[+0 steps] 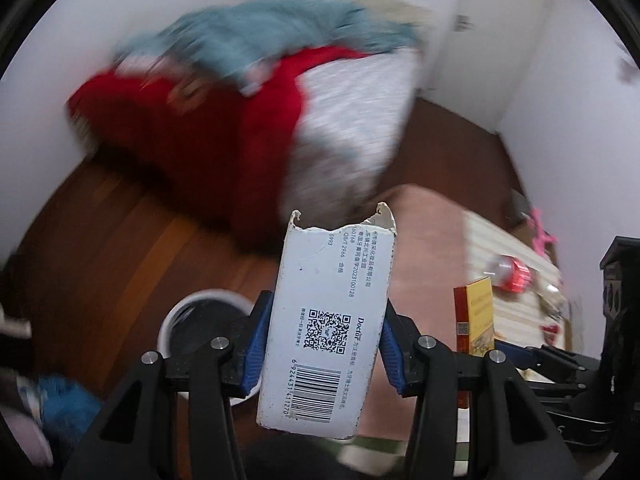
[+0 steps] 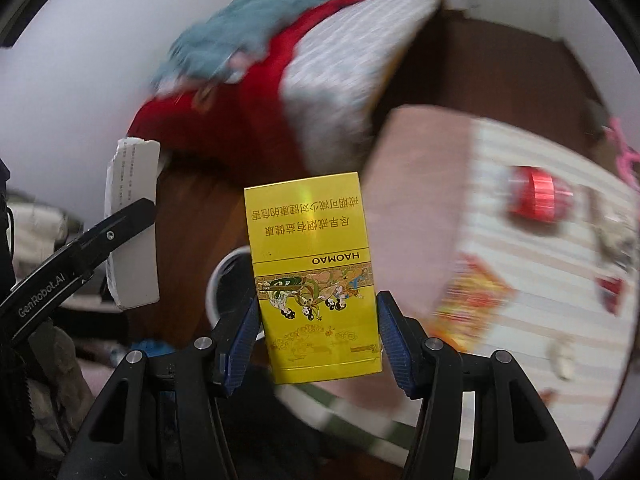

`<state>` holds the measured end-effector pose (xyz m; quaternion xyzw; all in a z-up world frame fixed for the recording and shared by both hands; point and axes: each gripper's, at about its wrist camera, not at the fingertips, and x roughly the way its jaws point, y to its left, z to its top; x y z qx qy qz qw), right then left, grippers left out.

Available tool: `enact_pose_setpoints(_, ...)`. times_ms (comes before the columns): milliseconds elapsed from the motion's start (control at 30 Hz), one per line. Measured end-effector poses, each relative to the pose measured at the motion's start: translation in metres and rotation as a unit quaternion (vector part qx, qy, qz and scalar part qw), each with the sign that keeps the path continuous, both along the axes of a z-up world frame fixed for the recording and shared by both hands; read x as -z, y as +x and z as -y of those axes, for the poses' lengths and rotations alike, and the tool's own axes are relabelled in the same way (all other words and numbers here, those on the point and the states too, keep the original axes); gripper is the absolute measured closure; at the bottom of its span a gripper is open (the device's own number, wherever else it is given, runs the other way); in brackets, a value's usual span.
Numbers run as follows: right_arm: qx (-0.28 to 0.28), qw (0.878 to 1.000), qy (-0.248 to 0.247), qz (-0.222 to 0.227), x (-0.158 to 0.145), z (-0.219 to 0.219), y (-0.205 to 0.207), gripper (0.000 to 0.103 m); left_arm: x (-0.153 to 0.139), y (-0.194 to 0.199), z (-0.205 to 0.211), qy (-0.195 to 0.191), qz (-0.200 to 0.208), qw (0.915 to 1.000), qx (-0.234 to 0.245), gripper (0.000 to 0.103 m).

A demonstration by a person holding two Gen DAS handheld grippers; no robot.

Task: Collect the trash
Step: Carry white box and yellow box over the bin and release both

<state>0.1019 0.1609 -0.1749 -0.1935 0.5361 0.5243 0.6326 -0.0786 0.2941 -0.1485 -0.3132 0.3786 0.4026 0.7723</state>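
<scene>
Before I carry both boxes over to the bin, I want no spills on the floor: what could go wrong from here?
1. The white carton sticks far past the left gripper, pinched only near its lower end; a quick swing could lever it loose.
2. The yellow cigarette box in the right gripper looks glossy, so it may slide out.
3. The white bin lies partly hidden behind both boxes, so a drop could miss its rim.

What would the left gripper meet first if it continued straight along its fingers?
Probably the wooden floor near the red bedding. The left gripper holds the white box; depth is unclear.
</scene>
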Motion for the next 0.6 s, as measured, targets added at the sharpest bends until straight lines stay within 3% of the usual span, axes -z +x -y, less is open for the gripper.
enact_pose_setpoints(167,-0.058,0.996,-0.061,-0.020,0.079,-0.096,-0.077,0.043,0.081,-0.075,-0.062,-0.092,-0.011,0.9928,-0.076,0.058)
enact_pose_setpoints(333,-0.089,0.986,-0.134,-0.035,0.165,-0.162,-0.121,0.043,0.166,-0.122,-0.109,-0.191,-0.008,0.9744,-0.119,0.057)
enact_pose_setpoints(400,-0.096,0.981,-0.163,-0.035,0.196,-0.179,-0.132,0.043,0.200,-0.133,-0.124,-0.232,-0.012,0.9631,-0.136,0.056)
enact_pose_setpoints(500,-0.097,0.974,-0.197,-0.046,0.236,-0.200,-0.142,0.043,0.229,-0.139,-0.136,-0.252,-0.037,0.9553,-0.150,0.054)
enact_pose_setpoints(533,-0.100,0.973,-0.204,-0.051,0.245,-0.205,-0.145,0.043,0.234,-0.141,-0.138,-0.253,-0.042,0.9543,-0.153,0.051)
enact_pose_setpoints(600,-0.107,0.969,-0.216,-0.057,0.260,-0.215,-0.150,0.043,0.241,-0.149,-0.139,-0.256,-0.048,0.9517,-0.163,0.020)
